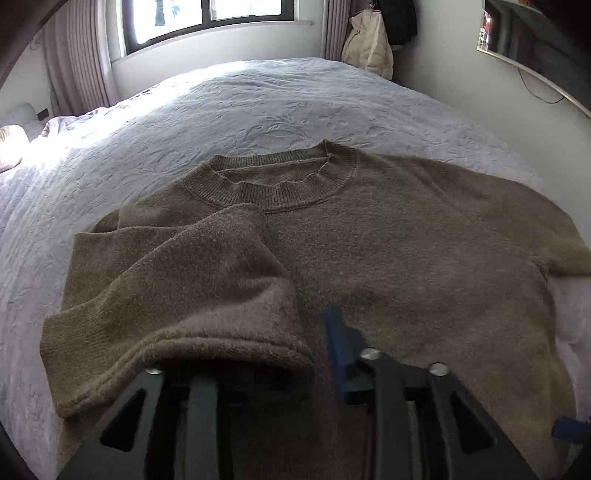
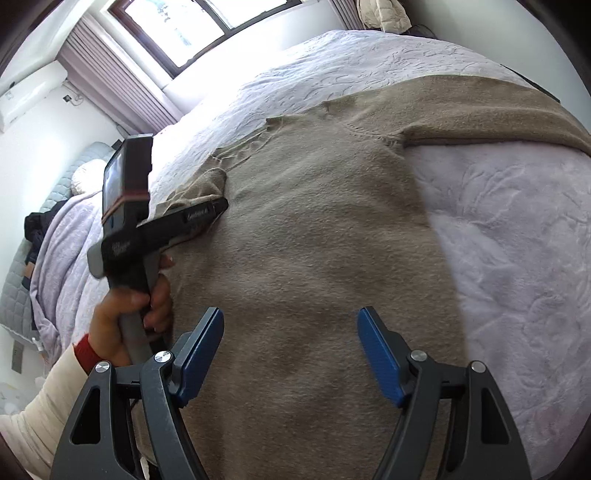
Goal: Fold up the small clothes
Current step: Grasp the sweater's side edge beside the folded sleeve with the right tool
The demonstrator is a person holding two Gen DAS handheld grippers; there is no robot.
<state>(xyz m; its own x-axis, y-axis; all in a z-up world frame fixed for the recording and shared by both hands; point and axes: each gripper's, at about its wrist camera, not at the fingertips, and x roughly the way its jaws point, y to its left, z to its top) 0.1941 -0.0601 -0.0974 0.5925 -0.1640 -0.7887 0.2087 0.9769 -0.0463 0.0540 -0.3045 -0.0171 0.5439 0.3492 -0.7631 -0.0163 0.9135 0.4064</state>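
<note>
A brown knit sweater (image 1: 388, 240) lies flat on the bed, neck away from me. Its left sleeve (image 1: 177, 295) is folded over the body, and its cuff end drapes over my left gripper (image 1: 314, 354). That gripper is shut on the sleeve; only one blue pad (image 1: 338, 332) shows. In the right wrist view the sweater (image 2: 325, 240) fills the middle and my right gripper (image 2: 290, 350) hangs open above its lower body, holding nothing. The left gripper (image 2: 218, 206) shows there from the side, its tip on the folded sleeve.
The bed has a pale lilac quilted cover (image 1: 258, 107). A window (image 1: 207, 22) and curtains stand behind it, a cream jacket (image 1: 369, 44) hangs at the back right, and pillows (image 2: 85, 177) lie at the head.
</note>
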